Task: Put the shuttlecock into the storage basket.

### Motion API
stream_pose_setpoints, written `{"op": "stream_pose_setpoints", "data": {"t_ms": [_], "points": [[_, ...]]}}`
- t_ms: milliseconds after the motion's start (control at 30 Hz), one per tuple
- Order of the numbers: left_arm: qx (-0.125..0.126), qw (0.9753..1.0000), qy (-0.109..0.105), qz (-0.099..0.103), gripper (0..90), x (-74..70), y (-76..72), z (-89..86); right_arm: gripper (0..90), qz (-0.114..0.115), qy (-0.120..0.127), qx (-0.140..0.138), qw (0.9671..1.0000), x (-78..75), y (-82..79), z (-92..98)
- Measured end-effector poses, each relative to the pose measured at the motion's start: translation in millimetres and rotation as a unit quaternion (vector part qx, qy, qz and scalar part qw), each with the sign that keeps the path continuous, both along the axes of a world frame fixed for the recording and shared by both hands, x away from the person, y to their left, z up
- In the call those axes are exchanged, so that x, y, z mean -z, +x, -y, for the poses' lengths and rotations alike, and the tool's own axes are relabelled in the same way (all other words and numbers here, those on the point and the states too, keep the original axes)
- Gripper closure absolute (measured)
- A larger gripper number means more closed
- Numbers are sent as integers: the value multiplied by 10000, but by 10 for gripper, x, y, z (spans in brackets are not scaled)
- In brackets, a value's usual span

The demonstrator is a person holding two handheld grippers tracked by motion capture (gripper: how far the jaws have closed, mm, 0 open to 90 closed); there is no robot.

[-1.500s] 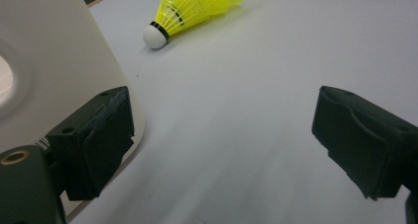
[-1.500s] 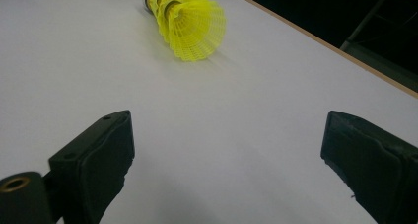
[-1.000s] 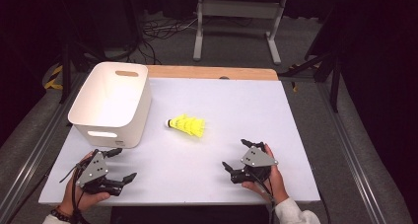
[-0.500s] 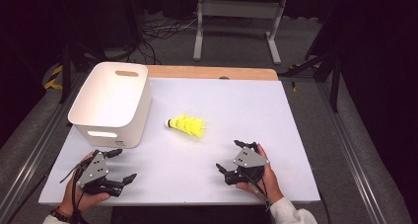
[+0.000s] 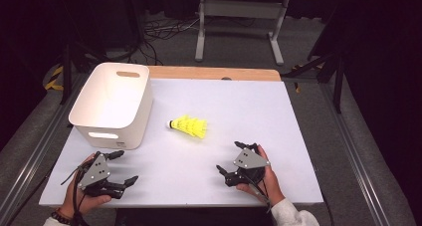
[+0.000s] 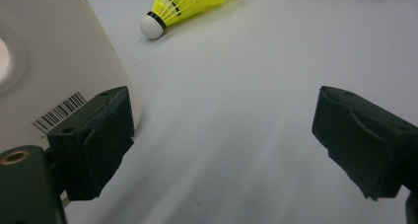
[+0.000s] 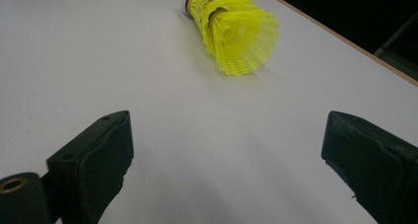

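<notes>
Both grippers, left (image 5: pixel 121 167) and right (image 5: pixel 233 157), gape wide and empty, near the shuttlecock (image 5: pixel 189 126) beside the bin (image 5: pixel 142 106).

Bright table, dark surroundings, soft close-ups

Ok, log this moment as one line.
left gripper: open, idle | right gripper: open, facing shuttlecock | shuttlecock: lying beside bin, untouched

Dark room, grey floor (image 5: pixel 308 52)
</notes>
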State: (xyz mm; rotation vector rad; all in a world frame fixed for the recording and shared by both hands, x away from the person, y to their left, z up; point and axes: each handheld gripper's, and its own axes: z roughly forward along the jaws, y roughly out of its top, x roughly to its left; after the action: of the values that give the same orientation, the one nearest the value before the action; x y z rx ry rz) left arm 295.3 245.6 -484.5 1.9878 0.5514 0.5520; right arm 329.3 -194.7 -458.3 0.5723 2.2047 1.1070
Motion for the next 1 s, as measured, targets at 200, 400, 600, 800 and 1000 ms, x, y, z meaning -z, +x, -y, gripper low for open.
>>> {"op": "stream_pose_setpoints", "data": {"t_ms": [200,400,600,800,1000], "points": [[17,10000,44,-30,100,8,18,17,64,-111,149,-37,9998,-32,67,-60],[48,10000,68,1,101,2,39,55,62,-303,173,23,9994,-4,139,-136],[90,9999,101,-14,101,6,20,77,62,-639,190,-2,9978,19,278,-283],[56,9999,86,-10,101,4,9,50,77,-962,255,-79,9950,-13,511,-451],[43,9999,102,-22,102,10,1,41,89,-1303,529,-162,9899,-36,718,-530]]}}
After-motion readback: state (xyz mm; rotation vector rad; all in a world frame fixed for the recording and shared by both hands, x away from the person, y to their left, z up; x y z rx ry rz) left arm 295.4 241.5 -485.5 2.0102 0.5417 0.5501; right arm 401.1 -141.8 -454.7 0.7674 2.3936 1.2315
